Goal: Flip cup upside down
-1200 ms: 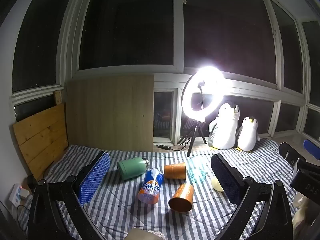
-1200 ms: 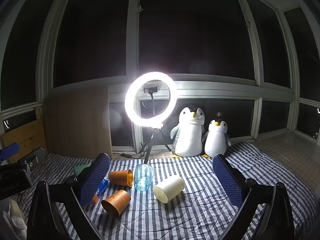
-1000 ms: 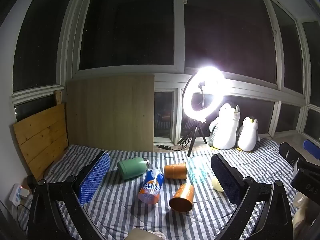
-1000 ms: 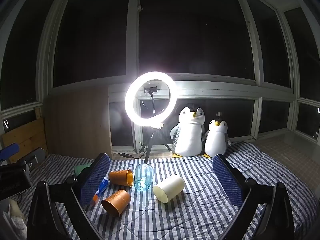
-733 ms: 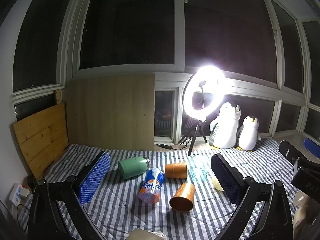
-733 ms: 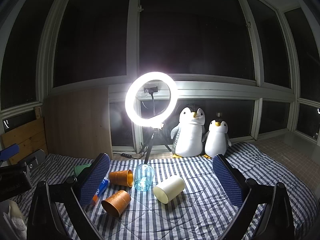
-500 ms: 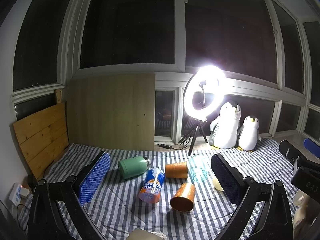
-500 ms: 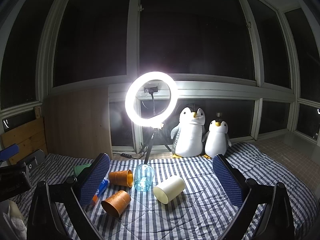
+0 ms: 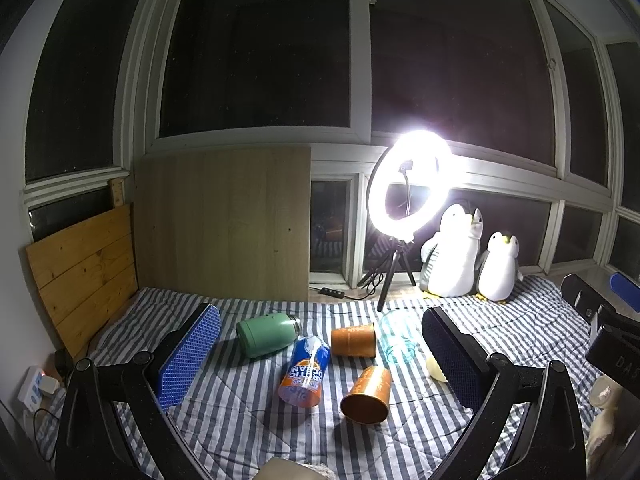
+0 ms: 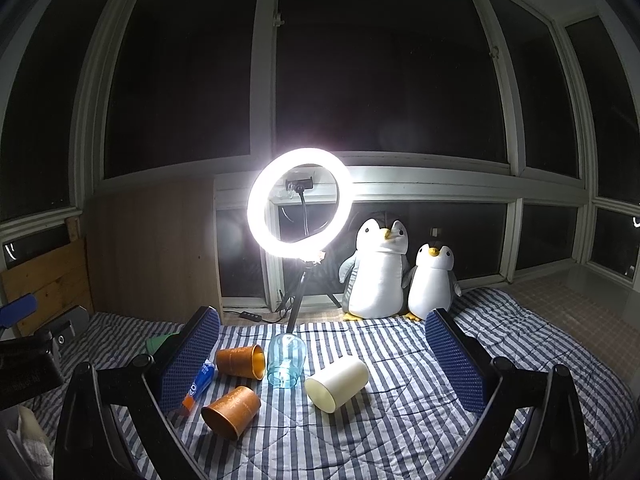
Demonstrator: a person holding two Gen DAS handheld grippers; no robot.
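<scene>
Nothing has shifted since the earlier frames beyond slight camera drift: we hold both the left gripper (image 9: 320, 354) and right gripper (image 10: 322, 354) wide open and empty above the striped quilt (image 10: 400, 432), where the cream plastic cup (image 10: 337, 383) lies on its side, mouth toward us, axis running lower-left to upper-right, nearer the right gripper.

Striped quilt (image 10: 400, 432) on the bed: soft stitched cloth, matt. Orange cups (image 10: 232, 412) (image 10: 241, 361): matt textured outside, shinier copper-toned inside. Cream cup (image 10: 338, 382): smooth matt, plastic-looking. Clear blue cup (image 10: 285, 362): transparent, glossy. Green bottle (image 9: 266, 334): smooth satin body, metal-looking neck. Can (image 9: 305, 372): glossy printed. Left claw (image 9: 320, 354) and right claw (image 10: 322, 362): blue dimpled pads, matt black plastic arms. Penguins (image 10: 380, 272): plush. Boards (image 9: 84, 268) at the bed's left edge: bare wood.
</scene>
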